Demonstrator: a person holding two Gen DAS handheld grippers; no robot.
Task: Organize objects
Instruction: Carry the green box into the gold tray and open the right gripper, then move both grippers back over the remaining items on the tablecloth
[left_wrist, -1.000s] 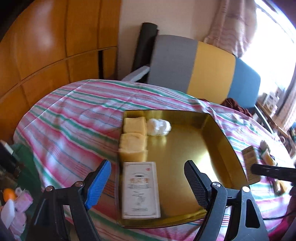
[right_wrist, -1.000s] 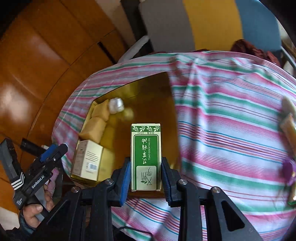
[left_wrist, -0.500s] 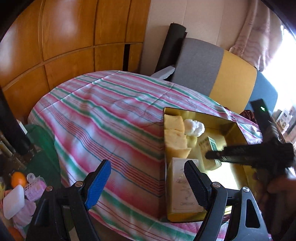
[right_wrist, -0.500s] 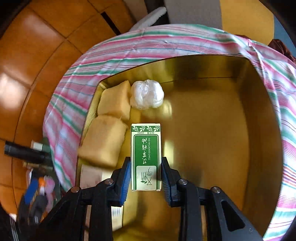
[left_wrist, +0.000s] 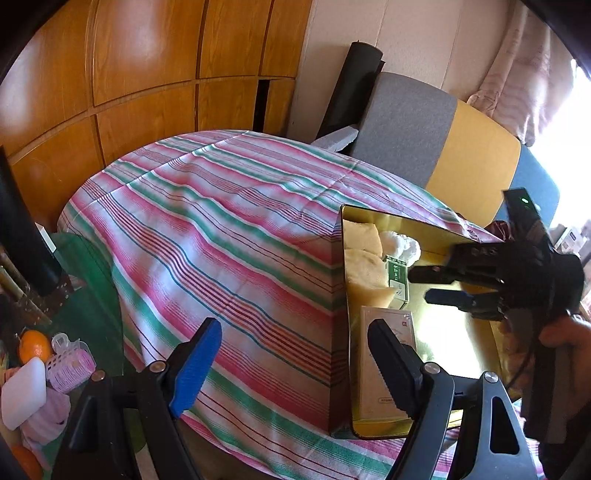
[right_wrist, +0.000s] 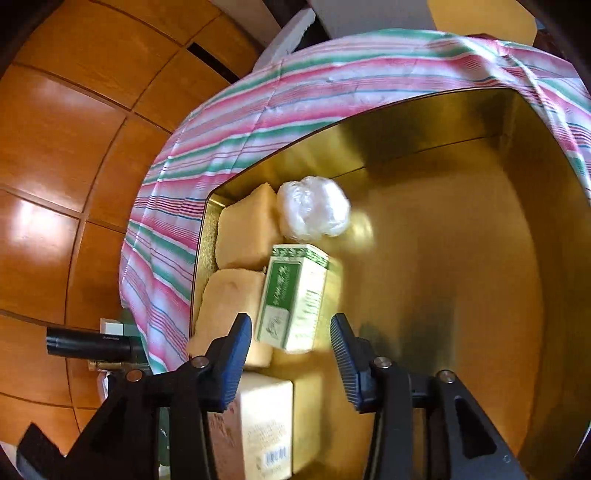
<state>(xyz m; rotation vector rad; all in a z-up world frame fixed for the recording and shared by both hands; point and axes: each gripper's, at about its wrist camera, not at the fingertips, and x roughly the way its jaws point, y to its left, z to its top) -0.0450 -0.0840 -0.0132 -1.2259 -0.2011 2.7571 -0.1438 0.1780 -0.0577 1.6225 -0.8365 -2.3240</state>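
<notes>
Now the right claw (right_wrist: 291, 354) has spread wide and let go of the green box (right_wrist: 293, 295), which sits in the gold tin (right_wrist: 461, 295) against the yellow sponges (right_wrist: 229, 306), so that placement looks done; left claw (left_wrist: 291, 365) hangs wide, empty, over the bench (left_wrist: 221, 229).

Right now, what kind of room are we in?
Most likely a lived-in home room, perhaps a dining or living area: a table under a striped tablecloth, wooden wall panels, a cushioned seat back and a curtained window.
</notes>
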